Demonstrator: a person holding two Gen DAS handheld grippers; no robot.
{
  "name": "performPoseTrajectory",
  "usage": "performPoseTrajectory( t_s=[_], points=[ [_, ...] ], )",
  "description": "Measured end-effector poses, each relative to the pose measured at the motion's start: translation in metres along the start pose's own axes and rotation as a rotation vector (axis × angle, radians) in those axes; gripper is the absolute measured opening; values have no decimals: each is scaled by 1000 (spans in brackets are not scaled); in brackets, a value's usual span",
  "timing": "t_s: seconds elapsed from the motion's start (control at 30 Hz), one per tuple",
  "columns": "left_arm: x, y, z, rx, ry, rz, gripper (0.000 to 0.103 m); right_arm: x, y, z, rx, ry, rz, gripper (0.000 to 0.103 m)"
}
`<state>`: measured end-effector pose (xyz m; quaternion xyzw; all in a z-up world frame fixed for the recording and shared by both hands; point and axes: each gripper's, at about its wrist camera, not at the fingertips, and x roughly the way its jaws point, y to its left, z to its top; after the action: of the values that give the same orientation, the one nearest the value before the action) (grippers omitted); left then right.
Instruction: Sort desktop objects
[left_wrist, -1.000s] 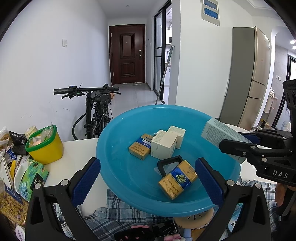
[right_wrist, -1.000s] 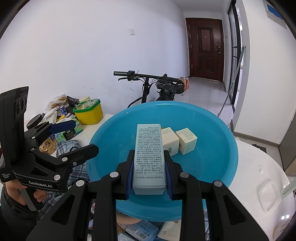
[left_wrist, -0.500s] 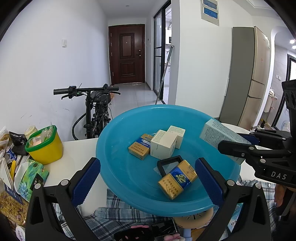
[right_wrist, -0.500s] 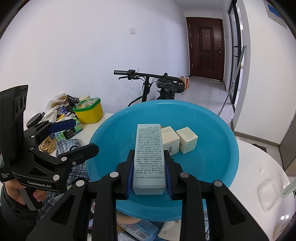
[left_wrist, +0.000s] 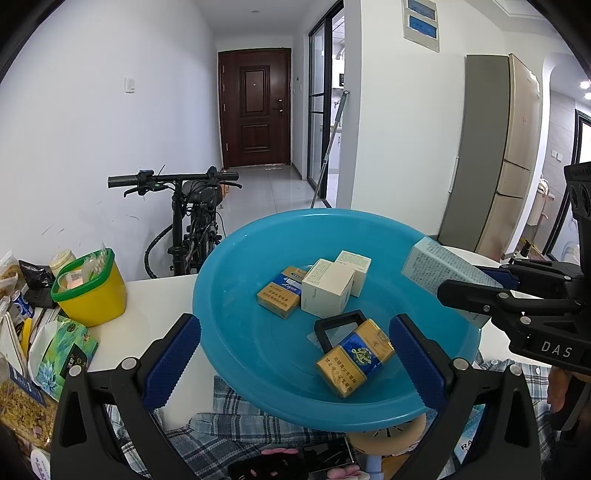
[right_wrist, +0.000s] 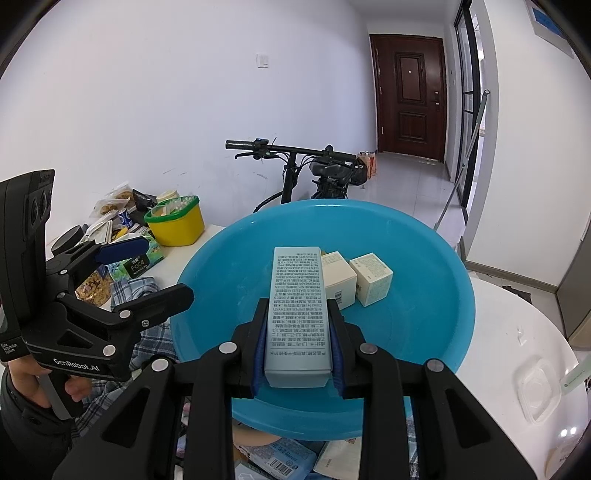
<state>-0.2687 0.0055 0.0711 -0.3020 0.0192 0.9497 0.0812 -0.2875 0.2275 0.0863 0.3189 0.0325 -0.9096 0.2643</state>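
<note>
Above the blue basin (right_wrist: 436, 332), pale blue-grey printed carton (right_wrist: 298, 314) clamped in right hand-held gripper (right_wrist: 297, 354), left hand-held gripper (left_wrist: 293, 354) spread empty.

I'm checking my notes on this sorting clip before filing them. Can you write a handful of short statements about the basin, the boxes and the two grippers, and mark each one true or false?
1. The right gripper is shut on a pale blue box. True.
2. The left gripper holds a gold pack. False: its jaws stand open and empty; the gold pack lies in the basin.
3. Two white boxes sit side by side in the basin. True.
4. The basin is red. False: it is blue.
5. A yellow tub with a green rim stands on the table outside the basin. True.
</note>
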Motion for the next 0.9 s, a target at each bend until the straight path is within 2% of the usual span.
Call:
performPoseTrajectory(
  t_s=[0.17, 0.2, 0.23, 0.27, 0.3, 0.37, 0.53, 0.77, 0.9],
  points=[
    [1, 2, 0, -15, 6, -3, 103, -1, -1, 0, 0, -4, -2, 27],
    [1, 2, 0, -16, 6, 1, 103, -1, -1, 1, 0, -4, -4, 32],
    [1, 2, 0, -16, 5, 5, 103, 0, -1, 1, 2, -1, -2, 64],
    [1, 2, 1, -15, 3, 7, 103, 0, -1, 1, 5, 2, -1, 88],
    [1, 2, 1, -14, 2, 10, 103, 0, -2, 1, 4, -7, -20, 101],
    [1, 2, 1, -14, 1, 19, 103, -3, -2, 1, 0, -34, -59, 102],
    [2, 3, 1, -18, 2, 26, 103, -9, -8, 3, 32, -56, -54, 102],
    [3, 1, 1, -3, -4, 34, 103, -5, -12, 5, 60, -31, -71, 103],
    [1, -2, 1, 13, -9, 64, 103, -3, -11, 3, 43, -10, -105, 103]
  ],
)
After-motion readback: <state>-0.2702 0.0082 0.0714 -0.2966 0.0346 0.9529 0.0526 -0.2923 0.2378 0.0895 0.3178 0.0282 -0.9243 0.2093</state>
